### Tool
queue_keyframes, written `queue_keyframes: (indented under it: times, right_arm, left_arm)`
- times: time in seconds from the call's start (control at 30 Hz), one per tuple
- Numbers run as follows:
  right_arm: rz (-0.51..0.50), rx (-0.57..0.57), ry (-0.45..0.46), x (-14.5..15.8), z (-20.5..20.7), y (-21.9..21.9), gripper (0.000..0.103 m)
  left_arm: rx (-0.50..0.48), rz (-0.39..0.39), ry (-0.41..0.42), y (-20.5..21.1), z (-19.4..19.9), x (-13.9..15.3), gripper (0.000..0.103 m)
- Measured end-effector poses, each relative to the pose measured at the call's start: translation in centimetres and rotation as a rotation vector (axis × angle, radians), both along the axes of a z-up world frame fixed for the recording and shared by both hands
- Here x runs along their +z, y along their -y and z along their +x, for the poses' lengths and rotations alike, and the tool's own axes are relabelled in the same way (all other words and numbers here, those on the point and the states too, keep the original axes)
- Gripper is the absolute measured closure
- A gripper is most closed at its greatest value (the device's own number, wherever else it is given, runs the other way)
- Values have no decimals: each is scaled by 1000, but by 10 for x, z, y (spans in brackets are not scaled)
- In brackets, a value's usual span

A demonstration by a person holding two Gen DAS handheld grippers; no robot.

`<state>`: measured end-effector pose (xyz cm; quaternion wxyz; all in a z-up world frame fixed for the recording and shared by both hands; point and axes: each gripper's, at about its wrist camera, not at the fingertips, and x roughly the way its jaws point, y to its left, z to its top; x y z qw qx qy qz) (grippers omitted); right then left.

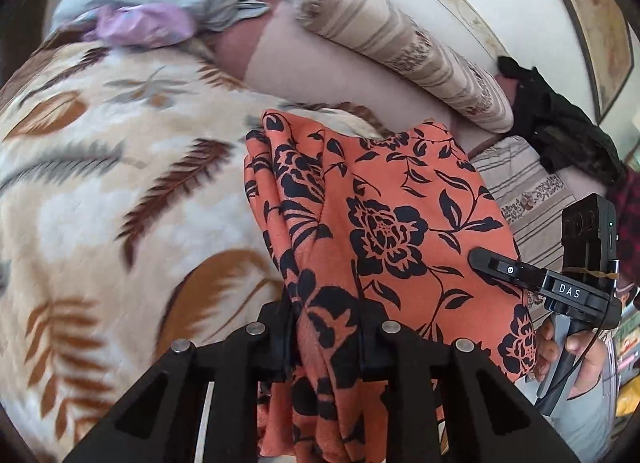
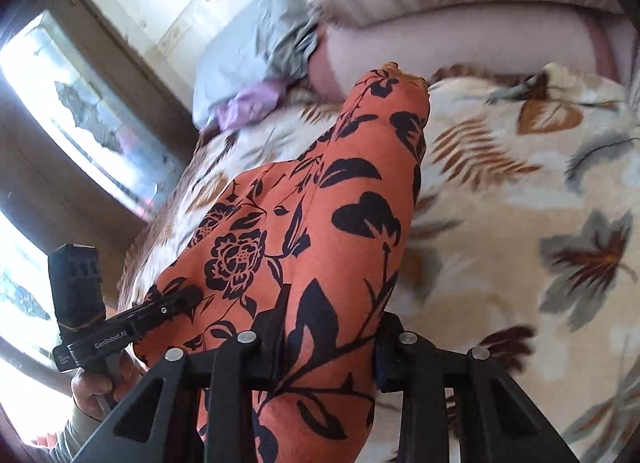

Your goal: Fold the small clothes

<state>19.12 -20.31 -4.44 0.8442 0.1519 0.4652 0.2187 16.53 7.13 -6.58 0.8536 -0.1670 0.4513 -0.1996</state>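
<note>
The orange floral garment (image 1: 384,223) hangs bunched between the two grippers above the leaf-print blanket (image 1: 100,183), its long axis running from the bottom centre of each wrist view toward the upper middle. The left gripper (image 1: 328,347) pinches a gathered fold at the bottom of its frame. The right gripper (image 2: 324,355) likewise clamps cloth low in its own view, so neither is nearer.
</note>
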Motion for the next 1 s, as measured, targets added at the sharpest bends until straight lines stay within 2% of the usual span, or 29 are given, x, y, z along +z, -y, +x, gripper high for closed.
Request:
queue_keyframes:
  times: [0.07,0.13,0.17,0.2,0.23,0.27,0.3,0.33,0.37,0.47,0.53,0.6,0.67,0.73,0.77,0.8,0.87,0.93,1.0]
  right_arm:
    - [13,-31,-16,-9,10,26,70]
    - [42,-73,-67,-36,21,49,69]
    - [48,-80,-98,-52,26,55,68]
    - [48,-105,-144,-72,31,67,65]
    - [33,-149,-193,-93,34,75,61]
    - [-2,-200,-258,-115,35,85,45]
    - [34,-229,-296,-130,31,97,36]
    - [100,-252,-265,-131,25,105,35]
    - [106,-275,-254,-126,20,111,31]
    - [35,-346,-190,-103,12,122,30]
    - [58,-366,-95,-77,5,123,29]
    - [88,-337,-10,-54,0,118,29]
    - [90,-271,33,-46,1,99,25]
    - [79,-196,-24,-60,15,78,23]
    - [67,-171,-129,-82,26,74,23]
    - [49,-179,-189,-94,33,76,23]
    - [53,-211,-175,-85,35,79,23]
    - [66,-204,-98,-60,41,72,23]
    - [47,-211,-35,-45,47,75,22]
  left_arm:
    - [-22,45,-2,27,16,-8,78]
    - [-29,96,-46,54,26,-29,76]
    - [-29,147,-76,67,30,-43,69]
    - [-33,214,-121,78,33,-61,66]
    - [-47,284,-173,85,33,-79,60]
    - [-47,302,-176,88,30,-86,52]
    - [-11,323,-132,87,24,-82,46]
    - [9,358,-113,86,21,-78,28]
    - [20,389,-100,85,17,-73,22]
    - [17,435,-67,82,9,-63,22]
    - [22,444,-59,81,11,-61,22]
    - [21,450,-59,82,10,-62,22]
    - [20,448,-64,81,8,-65,22]
    - [22,446,-67,80,9,-67,22]
    - [25,445,-69,80,8,-66,22]
    - [22,438,-72,80,5,-65,22]
    - [20,441,-64,79,4,-60,22]
    - [44,432,-32,76,0,-48,22]
    - [50,371,-12,75,-2,-38,22]
